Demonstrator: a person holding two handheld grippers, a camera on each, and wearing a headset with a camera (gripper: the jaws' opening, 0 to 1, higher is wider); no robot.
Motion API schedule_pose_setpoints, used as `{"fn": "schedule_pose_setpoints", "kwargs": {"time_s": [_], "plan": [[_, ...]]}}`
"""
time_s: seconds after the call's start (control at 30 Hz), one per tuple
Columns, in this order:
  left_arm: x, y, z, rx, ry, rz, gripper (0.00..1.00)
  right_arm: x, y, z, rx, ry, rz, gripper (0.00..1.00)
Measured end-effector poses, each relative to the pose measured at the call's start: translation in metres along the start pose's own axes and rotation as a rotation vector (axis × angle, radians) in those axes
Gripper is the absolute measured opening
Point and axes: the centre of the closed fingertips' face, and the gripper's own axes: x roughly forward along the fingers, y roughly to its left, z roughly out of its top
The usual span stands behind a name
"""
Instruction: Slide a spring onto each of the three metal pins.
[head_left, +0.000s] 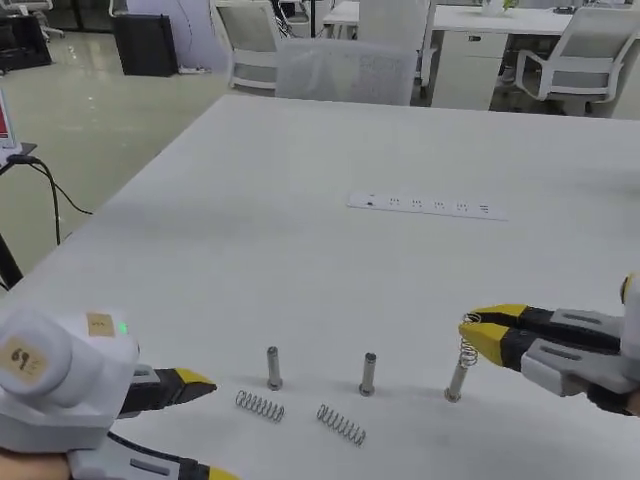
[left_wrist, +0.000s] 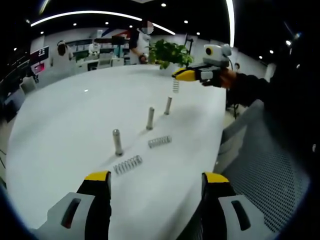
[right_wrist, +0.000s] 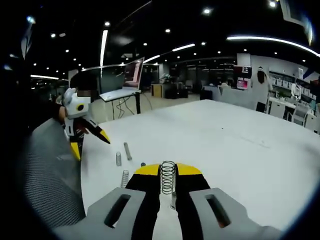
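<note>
Presently one held spring (head_left: 467, 350) hangs upright, pinched in the narrow jaws of the right gripper (head_left: 476, 331). Its lower end is at the top of the right pin (head_left: 455, 384); whether the coils have begun to pass over that pin I cannot tell. In the right gripper view the held spring stands between the yellow jaw tips, with the pin directly beneath it.

The middle pin (head_left: 368, 373) and the left pin (head_left: 273, 367) stand upright and bare on the white tabletop (head_left: 330, 270), in a row with the right pin. A first loose spring (head_left: 260, 405) lies flat just in front of the left pin, and a second loose spring (head_left: 341, 424) lies flat just in front of the middle pin. Neither touches a pin.

From its own view, the left gripper (left_wrist: 156, 176) has its jaws wide apart, holding nothing and pointing along the row of pins. Farther across the tabletop lies a white power strip (head_left: 425, 205).
</note>
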Motion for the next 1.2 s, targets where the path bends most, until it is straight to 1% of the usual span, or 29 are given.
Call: {"fn": "schedule_pose_setpoints", "kwargs": {"time_s": [0.1, 0.17, 0.23, 0.27, 0.33, 0.5, 0.6, 0.67, 0.8, 0.9, 0.97, 1.0, 1.07, 1.17, 1.2], "plan": [[0.000, 0.000, 0.000, -0.002, -0.001, 0.000, 0.70, 0.001, -0.005, -0.001, 0.001, -0.032, -0.017, 0.07], [0.000, -0.001, 0.000, -0.002, 0.000, -0.001, 0.70, 0.003, -0.005, -0.005, 0.015, -0.039, -0.007, 0.07], [0.000, -0.001, 0.000, -0.002, 0.002, -0.002, 0.70, 0.004, -0.006, -0.008, 0.003, -0.045, -0.014, 0.07], [0.000, -0.001, 0.000, -0.002, 0.001, -0.003, 0.70, 0.006, -0.007, -0.011, 0.007, -0.042, -0.011, 0.07], [0.000, -0.001, 0.000, -0.004, 0.001, -0.002, 0.69, 0.007, -0.008, -0.012, 0.006, -0.053, -0.015, 0.07], [0.000, -0.001, 0.000, -0.004, 0.002, -0.003, 0.69, 0.010, -0.012, -0.019, 0.005, -0.041, -0.023, 0.07], [0.000, -0.001, 0.000, -0.005, 0.002, -0.003, 0.69, 0.009, -0.010, -0.018, 0.019, -0.056, -0.013, 0.07], [0.001, -0.001, -0.001, -0.005, 0.003, -0.003, 0.69, 0.011, -0.010, -0.021, 0.005, -0.047, -0.014, 0.07], [0.001, -0.001, -0.001, -0.004, 0.004, -0.003, 0.69, 0.013, -0.009, -0.026, 0.007, -0.050, -0.007, 0.07], [0.001, -0.001, -0.001, -0.005, 0.003, -0.002, 0.69, 0.016, -0.007, -0.033, 0.004, -0.035, 0.000, 0.07], [0.001, -0.001, -0.001, -0.004, 0.004, -0.002, 0.69, 0.017, -0.007, -0.036, 0.003, -0.035, 0.004, 0.07], [0.001, -0.001, -0.001, -0.004, 0.005, -0.002, 0.69, 0.018, -0.008, -0.038, 0.014, -0.045, 0.007, 0.07], [0.001, -0.001, -0.001, -0.004, 0.005, -0.002, 0.69, 0.019, -0.009, -0.042, 0.023, -0.044, 0.008, 0.07], [0.001, -0.001, -0.001, -0.004, 0.004, -0.002, 0.69, 0.021, -0.009, -0.050, 0.028, -0.023, 0.015, 0.07], [0.001, 0.000, -0.001, -0.004, 0.004, -0.001, 0.69, 0.021, -0.010, -0.055, 0.028, -0.014, 0.013, 0.07]]}}
